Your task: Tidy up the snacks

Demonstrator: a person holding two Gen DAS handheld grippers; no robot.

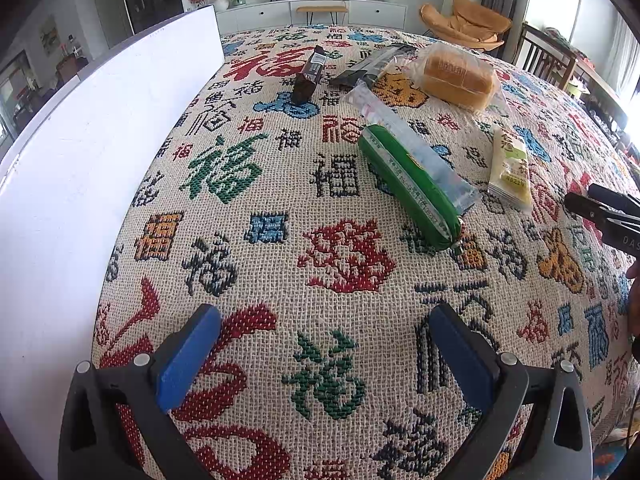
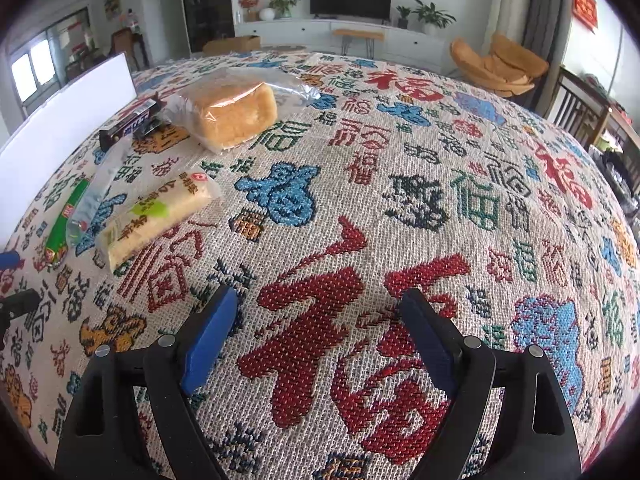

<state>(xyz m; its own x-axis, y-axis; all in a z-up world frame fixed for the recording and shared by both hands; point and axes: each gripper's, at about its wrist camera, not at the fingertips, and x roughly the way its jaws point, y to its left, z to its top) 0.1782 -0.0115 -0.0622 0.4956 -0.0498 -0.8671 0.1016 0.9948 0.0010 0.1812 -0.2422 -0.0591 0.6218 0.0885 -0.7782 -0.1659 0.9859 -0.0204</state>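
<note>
Step in hand looks like the start: nothing picked up yet. Left gripper (image 1: 324, 356) has its blue-padded jaws spread wide and empty over the woven character-print tablecloth (image 1: 280, 264); right gripper (image 2: 320, 336) likewise spread and empty.

Snacks lie scattered ahead:
- green tube-shaped sausage pack (image 1: 408, 186), touching a clear plastic sleeve (image 1: 400, 128)
- pale yellow flat cake packet (image 1: 510, 166), just beside
- bagged golden bread loaf (image 1: 456, 76) and dark chocolate-bar wrapper (image 1: 310, 74), farther back

White board (image 1: 80, 160) stands at the left edge.

Next move likely: left gripper advances to straddle the green pack across its narrow width, then closes.
</note>
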